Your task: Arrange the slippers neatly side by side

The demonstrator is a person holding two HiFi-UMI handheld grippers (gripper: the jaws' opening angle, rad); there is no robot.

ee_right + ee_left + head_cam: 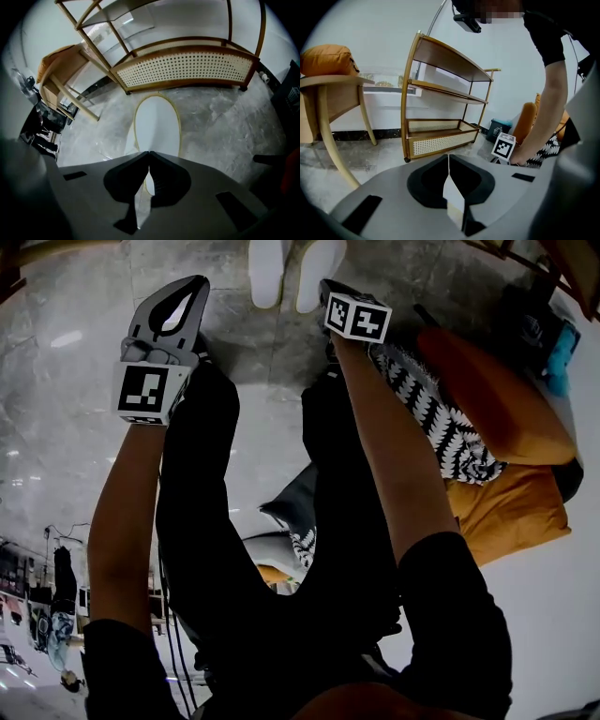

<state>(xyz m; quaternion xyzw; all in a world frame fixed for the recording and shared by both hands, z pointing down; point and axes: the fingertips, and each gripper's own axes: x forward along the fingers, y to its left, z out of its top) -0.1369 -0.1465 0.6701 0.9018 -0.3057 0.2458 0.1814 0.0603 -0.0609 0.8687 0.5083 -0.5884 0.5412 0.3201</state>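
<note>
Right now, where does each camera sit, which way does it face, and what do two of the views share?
Head view: on the person's head, facing steeply down at two white slippers; arms, legs, left gripper, right gripper show.
Left gripper view: on that gripper, facing a wooden shelf; shut fingers, right arm show.
Right gripper view: on that gripper, facing down at a slipper; shut fingers show.
Shared: both gripper views show the shelf.

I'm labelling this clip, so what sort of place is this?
Probably a living room at home: a wooden rattan shelf, orange cushions, and white slippers on a marbled stone floor.
</note>
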